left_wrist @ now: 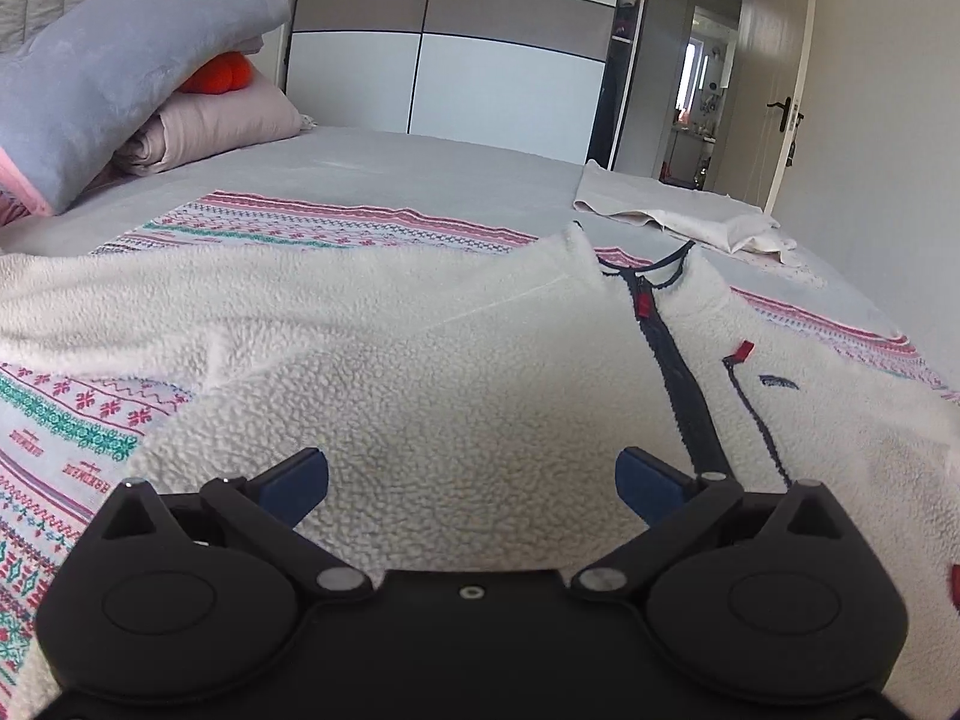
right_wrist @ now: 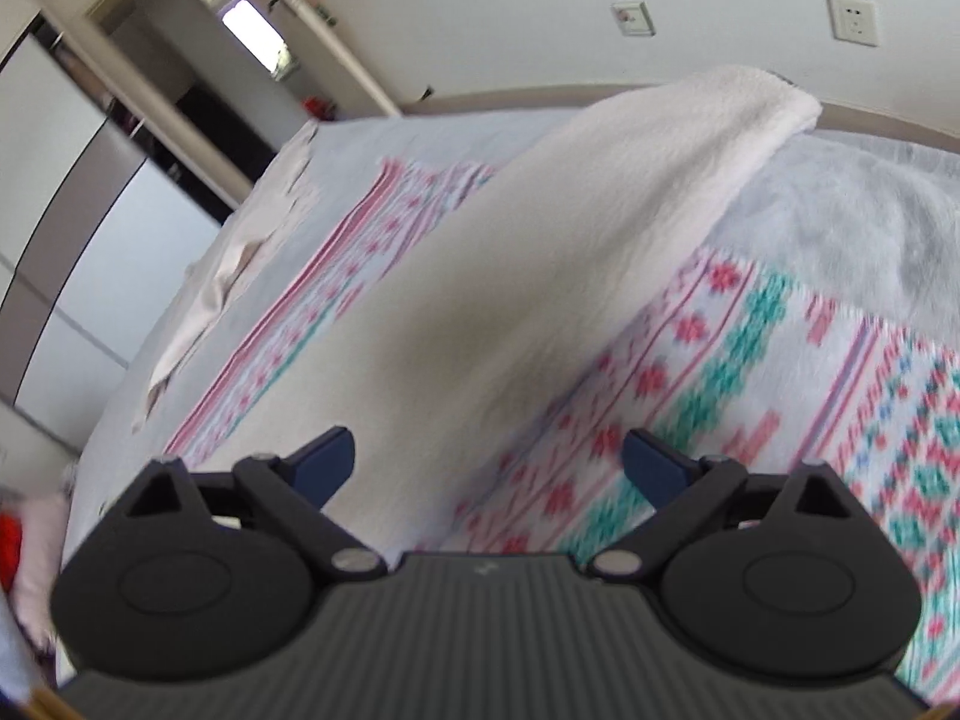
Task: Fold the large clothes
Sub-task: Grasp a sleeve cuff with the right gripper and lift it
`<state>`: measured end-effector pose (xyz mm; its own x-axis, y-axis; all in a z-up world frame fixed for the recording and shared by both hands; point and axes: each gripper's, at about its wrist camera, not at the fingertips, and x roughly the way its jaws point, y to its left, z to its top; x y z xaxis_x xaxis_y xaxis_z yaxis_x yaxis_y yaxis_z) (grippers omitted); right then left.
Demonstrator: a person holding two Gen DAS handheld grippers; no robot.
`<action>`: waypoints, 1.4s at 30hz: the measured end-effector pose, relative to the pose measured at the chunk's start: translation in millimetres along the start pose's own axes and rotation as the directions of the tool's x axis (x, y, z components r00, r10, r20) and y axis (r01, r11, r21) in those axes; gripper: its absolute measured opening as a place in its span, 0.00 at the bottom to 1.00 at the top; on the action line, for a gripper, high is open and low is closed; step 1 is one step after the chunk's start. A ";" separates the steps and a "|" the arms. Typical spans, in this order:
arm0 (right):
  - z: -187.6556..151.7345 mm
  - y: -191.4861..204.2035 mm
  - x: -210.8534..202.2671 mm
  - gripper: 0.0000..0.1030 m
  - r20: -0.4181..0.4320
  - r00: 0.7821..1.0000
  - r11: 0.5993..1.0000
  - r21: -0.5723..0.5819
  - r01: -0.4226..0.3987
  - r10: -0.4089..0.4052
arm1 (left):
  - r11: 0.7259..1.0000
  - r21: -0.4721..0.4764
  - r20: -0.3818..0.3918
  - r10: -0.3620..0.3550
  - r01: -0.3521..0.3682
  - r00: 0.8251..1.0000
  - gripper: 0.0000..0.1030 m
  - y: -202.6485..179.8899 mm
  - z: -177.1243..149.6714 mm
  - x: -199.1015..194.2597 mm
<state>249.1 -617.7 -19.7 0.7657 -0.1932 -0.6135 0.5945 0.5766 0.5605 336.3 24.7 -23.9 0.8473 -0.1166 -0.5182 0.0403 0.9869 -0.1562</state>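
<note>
Grey bedsheet (left_wrist: 384, 162) covers the bed, with a patterned blanket (left_wrist: 60, 420) in pink, red and teal knit-style bands spread flat over its middle. White and grey wardrobe (left_wrist: 456, 36) with sliding panels stands past the far edge; an open doorway (left_wrist: 690, 78) and a white door (left_wrist: 786, 78) sit at the room's right. At the bed's far left corner: a grey plush pillow (left_wrist: 108, 72), a folded beige quilt (left_wrist: 222, 120), something orange (left_wrist: 219, 75) wedged between them. A crumpled cream cloth (left_wrist: 672, 210) lies near the far right edge.

White fleece jacket (left_wrist: 420, 360), nubbly sherpa texture, lies on the blanket, front up, navy zipper (left_wrist: 672, 360) with red pull, navy trim at the collar. Left gripper (left_wrist: 471, 480) hovers just over the jacket body, blue-padded fingers (left_wrist: 300, 477) spread wide, nothing between them.

Right wrist view is motion-blurred and tilted. Right gripper (right_wrist: 486, 465) also spread wide, holding nothing, above a long sleeve (right_wrist: 540, 300) of the jacket that runs toward the bed edge by the wall (right_wrist: 540, 18). Two wall outlets (right_wrist: 852, 18) show there.
</note>
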 end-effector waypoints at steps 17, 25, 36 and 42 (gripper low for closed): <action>40.1 -20.9 21.2 0.13 0.218 0.975 0.990 0.139 0.023 -0.053 | 0.998 0.067 -0.038 -0.008 0.010 0.999 1.00 -5.7 -9.5 14.1; 48.3 71.0 -40.1 0.12 0.276 0.960 0.996 -0.088 -0.028 0.052 | 0.998 0.049 -0.053 -0.027 0.030 0.998 1.00 -10.1 0.2 2.8; -10.2 227.3 -86.6 0.12 0.193 0.958 0.924 -0.358 -0.132 0.212 | 0.986 0.139 -0.053 0.099 -0.091 0.994 1.00 -4.5 12.6 -11.3; -92.9 300.7 -76.3 0.12 0.026 0.966 0.840 -0.501 -0.210 0.258 | 0.990 0.102 -0.055 0.107 -0.101 0.993 1.00 6.4 16.2 -14.7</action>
<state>346.6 -355.8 143.9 0.8991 -0.0586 -0.4339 0.2150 0.9224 0.3210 332.6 34.5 -3.7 0.8161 -0.0163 -0.5777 0.0084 0.9998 -0.0162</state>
